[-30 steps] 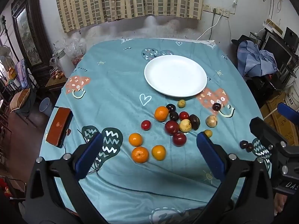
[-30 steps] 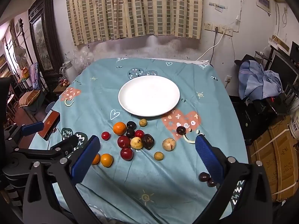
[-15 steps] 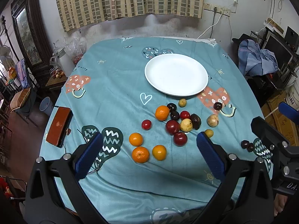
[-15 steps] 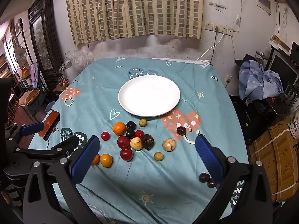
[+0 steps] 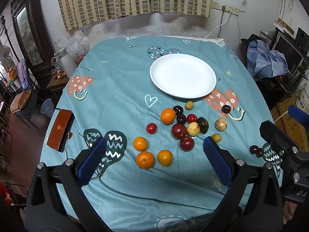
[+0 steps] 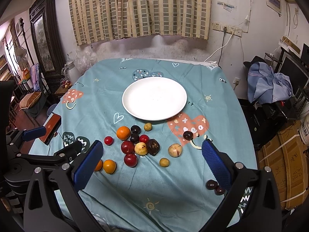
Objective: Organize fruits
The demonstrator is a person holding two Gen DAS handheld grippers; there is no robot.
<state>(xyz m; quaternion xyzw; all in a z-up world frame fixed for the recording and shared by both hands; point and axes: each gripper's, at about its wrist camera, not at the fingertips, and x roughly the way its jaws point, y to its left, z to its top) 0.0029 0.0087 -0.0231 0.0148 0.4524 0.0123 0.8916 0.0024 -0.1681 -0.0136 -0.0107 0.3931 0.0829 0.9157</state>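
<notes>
A white plate [image 5: 183, 75] [image 6: 154, 98] lies bare on the teal tablecloth [image 5: 119, 96]. Before it lie several loose fruits: oranges [image 5: 145, 159] [image 6: 123, 132], red plums [image 5: 187, 143] [image 6: 130, 160], dark plums [image 5: 226, 109] [image 6: 188, 135] and yellow fruits [image 5: 193, 128] [image 6: 141, 148]. Two dark fruits [image 5: 256, 150] [image 6: 212, 184] lie apart at the right. My left gripper [image 5: 154, 160] is open and empty above the near oranges. My right gripper [image 6: 152, 166] is open and empty above the near table edge.
A brown phone-like case [image 5: 59, 129] [image 6: 50, 128] lies at the table's left edge. A wall with curtains stands behind the table. Chairs and a kettle [image 5: 63, 60] are at the left. Clothes and boxes [image 6: 285, 154] are at the right.
Both views have shifted only slightly; the left gripper has crept a little forward. No fruit has moved and both grippers stay open.
</notes>
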